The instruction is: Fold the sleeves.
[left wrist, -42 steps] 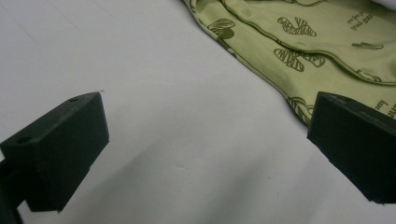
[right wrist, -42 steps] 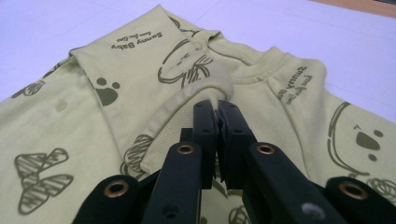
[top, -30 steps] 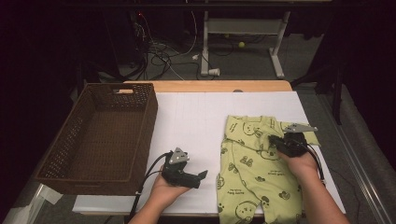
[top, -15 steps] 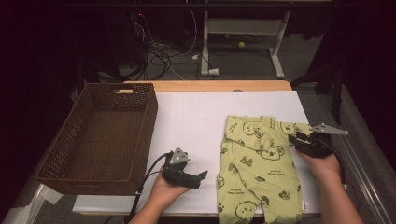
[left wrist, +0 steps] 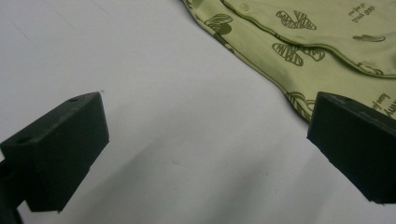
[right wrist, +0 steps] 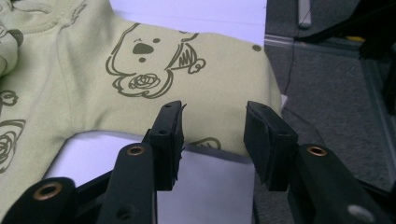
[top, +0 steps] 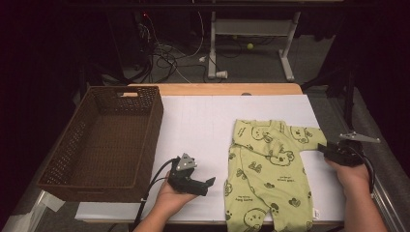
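— Since the earlier frame, the sleeve [top: 309, 136] has been drawn out rightward; the right tool [right wrist: 212, 135] has just been opening, cloth unpinched between its jaws.
— Why?
— For flattening, seemingly. The romper [top: 263, 179] is spread on the counter [top: 198, 121]; the left tool [left wrist: 205, 154] is held wide beside it.

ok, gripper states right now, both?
Left gripper: open, holding nothing, beside the baby suit.
Right gripper: jaws just opened, apart at the sleeve end, not clamping it.
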{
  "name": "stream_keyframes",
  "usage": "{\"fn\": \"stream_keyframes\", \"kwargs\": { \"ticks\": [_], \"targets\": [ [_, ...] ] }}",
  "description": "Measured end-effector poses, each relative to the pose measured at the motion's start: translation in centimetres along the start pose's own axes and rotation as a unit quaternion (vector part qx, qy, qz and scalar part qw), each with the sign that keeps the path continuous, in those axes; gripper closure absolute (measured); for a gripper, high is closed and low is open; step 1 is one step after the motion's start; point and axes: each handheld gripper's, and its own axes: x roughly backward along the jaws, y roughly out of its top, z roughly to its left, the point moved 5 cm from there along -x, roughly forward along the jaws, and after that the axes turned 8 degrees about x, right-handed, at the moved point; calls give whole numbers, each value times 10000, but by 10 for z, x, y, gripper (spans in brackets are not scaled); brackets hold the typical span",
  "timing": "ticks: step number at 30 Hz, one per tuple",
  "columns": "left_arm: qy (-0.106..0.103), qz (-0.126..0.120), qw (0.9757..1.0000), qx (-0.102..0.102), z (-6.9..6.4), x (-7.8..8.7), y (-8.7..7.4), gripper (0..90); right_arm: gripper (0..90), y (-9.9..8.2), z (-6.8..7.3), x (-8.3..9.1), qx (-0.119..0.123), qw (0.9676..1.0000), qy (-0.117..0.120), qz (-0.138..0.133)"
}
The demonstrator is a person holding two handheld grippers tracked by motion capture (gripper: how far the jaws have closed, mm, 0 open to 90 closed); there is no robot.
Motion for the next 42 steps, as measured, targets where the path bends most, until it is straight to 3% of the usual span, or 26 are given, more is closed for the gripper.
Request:
{"fn": "stream_keyframes", "kwargs": {
  "ticks": [7, 23, 34, 42],
  "targets": [
    [25, 30, 10000, -53, -1, -1, 0, 0, 620, 0, 0, -2, 105, 9998, -97, 110],
    [75, 76, 9999, -107, -2, -2, 0, 0, 870, -2, 0, -2, 265, 9995, -112, 96],
    [80, 87, 9999, -119, -2, -2, 0, 0, 885, 1, 5, 2, 462, 9988, -189, 25],
    [109, 68, 9998, -128, -2, -2, -1, 0, 885, 12, 19, 14, 666, 9973, -183, -248]
  ]
}}
